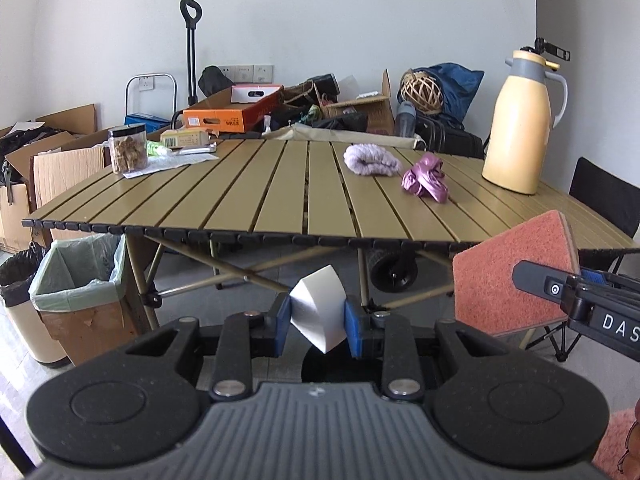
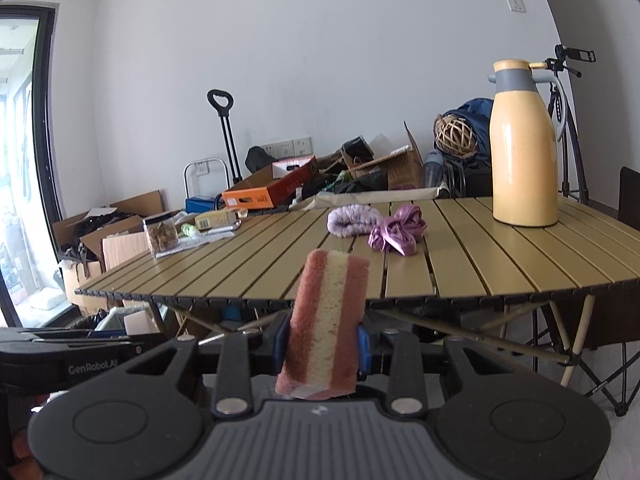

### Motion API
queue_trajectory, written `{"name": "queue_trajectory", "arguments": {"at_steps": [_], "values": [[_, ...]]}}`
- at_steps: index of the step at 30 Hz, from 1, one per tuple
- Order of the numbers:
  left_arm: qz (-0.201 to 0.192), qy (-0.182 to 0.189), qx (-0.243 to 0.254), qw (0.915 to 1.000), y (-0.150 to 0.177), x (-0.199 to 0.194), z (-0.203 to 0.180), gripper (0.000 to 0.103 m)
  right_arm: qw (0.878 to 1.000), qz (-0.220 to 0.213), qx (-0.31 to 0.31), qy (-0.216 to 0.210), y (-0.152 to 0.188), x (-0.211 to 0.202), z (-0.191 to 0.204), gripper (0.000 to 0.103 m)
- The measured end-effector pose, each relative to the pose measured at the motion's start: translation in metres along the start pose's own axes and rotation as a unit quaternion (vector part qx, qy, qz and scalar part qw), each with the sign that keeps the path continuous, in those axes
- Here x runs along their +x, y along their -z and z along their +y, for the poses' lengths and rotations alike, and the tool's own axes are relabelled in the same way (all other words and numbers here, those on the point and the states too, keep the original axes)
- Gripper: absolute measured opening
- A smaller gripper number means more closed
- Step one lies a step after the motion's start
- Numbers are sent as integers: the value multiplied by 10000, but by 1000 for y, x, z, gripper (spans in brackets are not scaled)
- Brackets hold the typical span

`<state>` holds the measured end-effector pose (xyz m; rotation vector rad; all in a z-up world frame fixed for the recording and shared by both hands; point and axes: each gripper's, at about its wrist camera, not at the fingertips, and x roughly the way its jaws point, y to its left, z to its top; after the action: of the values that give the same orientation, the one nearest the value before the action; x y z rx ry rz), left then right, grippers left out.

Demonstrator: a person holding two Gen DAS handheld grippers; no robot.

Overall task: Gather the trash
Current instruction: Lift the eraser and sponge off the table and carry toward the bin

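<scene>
Off the table's (image 1: pixel 280 184) near edge, left gripper (image 1: pixel 318 316) clamps white paper (image 1: pixel 316 308), right gripper (image 2: pixel 322 344) a sponge (image 2: pixel 326 320)

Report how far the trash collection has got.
Done: nothing visibly binned; the lined bin's contents are hidden. In hand: the left gripper is shut on folded white paper, the right gripper on a sponge. Left: a crumpled purple wrapper still lies on the table.

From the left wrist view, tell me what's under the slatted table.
Under the slatted table show its crossed legs, a black wheel and a chair's legs. The box bin with a green liner stands beside its left corner. The tabletop covers the rest.
</scene>
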<state>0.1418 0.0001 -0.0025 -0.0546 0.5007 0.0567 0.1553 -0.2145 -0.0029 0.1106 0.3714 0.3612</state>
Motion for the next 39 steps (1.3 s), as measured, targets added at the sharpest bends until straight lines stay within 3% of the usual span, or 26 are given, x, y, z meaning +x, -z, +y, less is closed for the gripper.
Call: {"name": "queue_trajectory", "arguments": {"at_steps": [27,39], "values": [[1216,103,269,9922,75,64,-10,29,9908,1326,-62,259,85,29,-17,32],[1801,-173,179,9833,100,101,6,29,9816,1872,-194,320,106,54,-13,32]]}}
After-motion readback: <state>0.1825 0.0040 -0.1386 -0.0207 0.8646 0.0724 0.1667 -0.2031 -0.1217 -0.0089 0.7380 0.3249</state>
